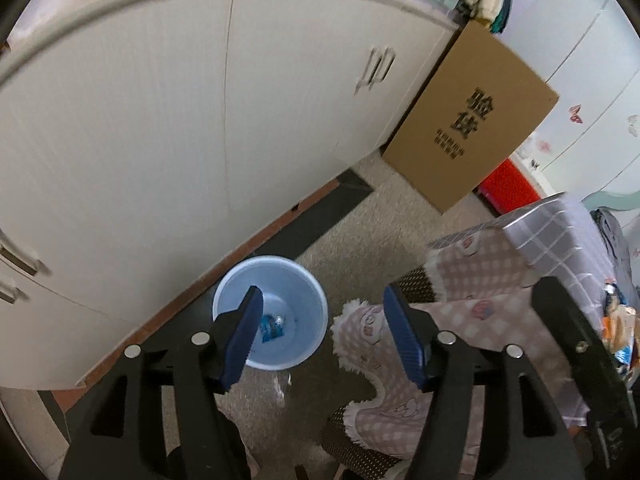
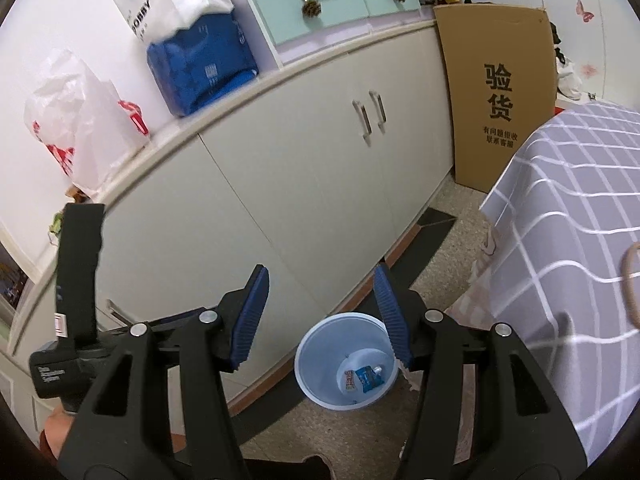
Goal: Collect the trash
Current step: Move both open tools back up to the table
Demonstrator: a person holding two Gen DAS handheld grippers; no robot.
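My left tool (image 1: 320, 328) hangs above the floor with its blue pads (image 1: 402, 344) spread apart and nothing between them: released. Through the gap, at about ten o'clock from its middle, I look straight down into the pale blue bin (image 1: 308, 312) standing on the speckled floor (image 1: 384, 216) just beside the foot of the white cabinet (image 1: 160, 120). A blue wrapper (image 1: 272, 326) lies at the bottom of the bin, partly hidden behind my left pad.

My right tool (image 2: 320, 320) is released too, jaws apart, empty. From this side the bin (image 2: 316, 360) sits at six o'clock below the pads, and its rim is partly covered by my right pad (image 2: 394, 324). Inside I see the blue wrapper (image 2: 368, 378) and, touching it at nine o'clock, a smaller red-and-white wrapper (image 2: 350, 380).

At two o'clock a brown cardboard box (image 2: 496, 100) leans upright against the end of the cabinet. At three o'clock a grey checked cloth (image 2: 568, 240) drapes over furniture. On the cabinet top, at eleven o'clock, stand a blue pack (image 2: 204, 72) and white plastic bags (image 2: 80, 120). In the left view a pink checked blanket (image 1: 460, 280) lies at four o'clock, near the bin.
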